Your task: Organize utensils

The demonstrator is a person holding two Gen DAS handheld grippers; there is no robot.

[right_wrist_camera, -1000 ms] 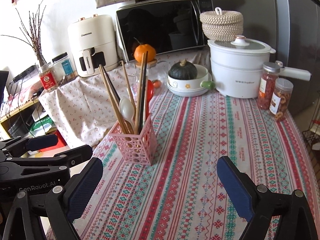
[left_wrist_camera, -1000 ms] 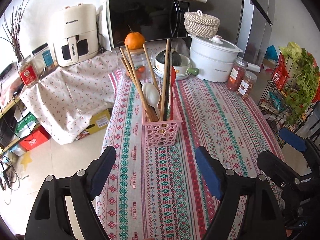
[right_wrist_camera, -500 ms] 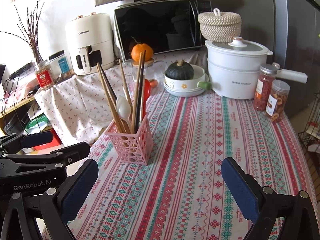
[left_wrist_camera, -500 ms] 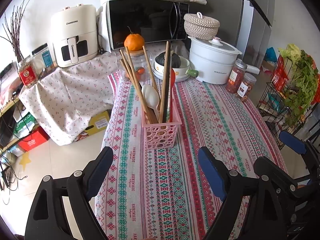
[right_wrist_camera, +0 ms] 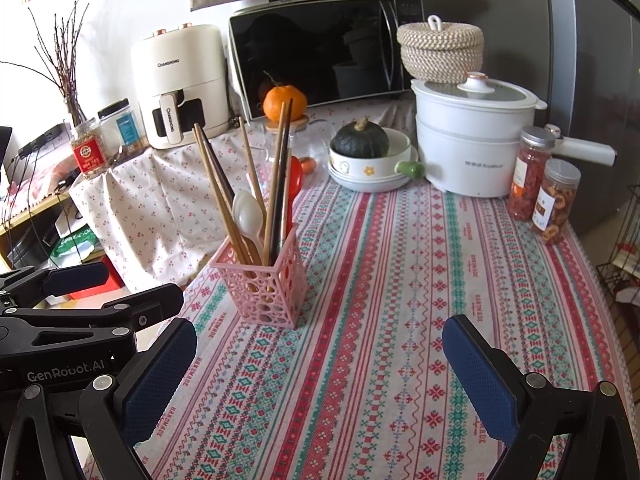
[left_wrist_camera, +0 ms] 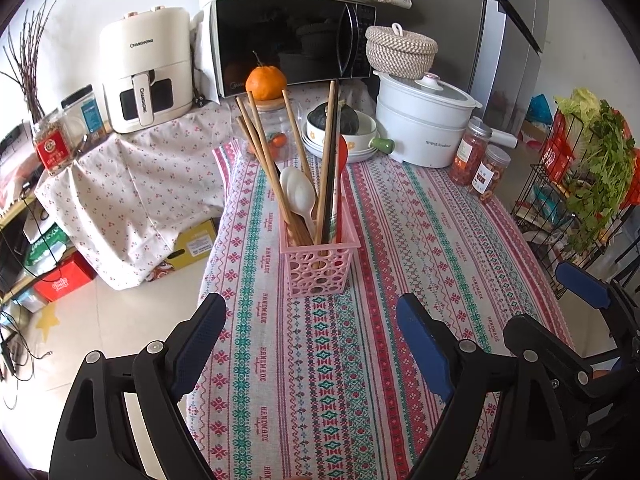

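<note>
Pink perforated utensil basket (left_wrist_camera: pixel 317 265) sitting upright on table (left_wrist_camera: pixel 420 248) with striped cloth, ahead of both grippers. Wooden chopsticks (left_wrist_camera: pixel 262 164), white spoon (left_wrist_camera: pixel 298 196), red spoon (right_wrist_camera: pixel 295 178) standing inside, leaning outward. Left hand-held gripper (left_wrist_camera: pixel 308 344) hovering near table edge, jaws spread wide, nothing between. Right hand-held gripper (right_wrist_camera: pixel 320 376) likewise released, empty, basket lying ahead to its left, apart.

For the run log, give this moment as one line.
left gripper: open, empty | right gripper: open, empty | utensils: in pink holder
</note>
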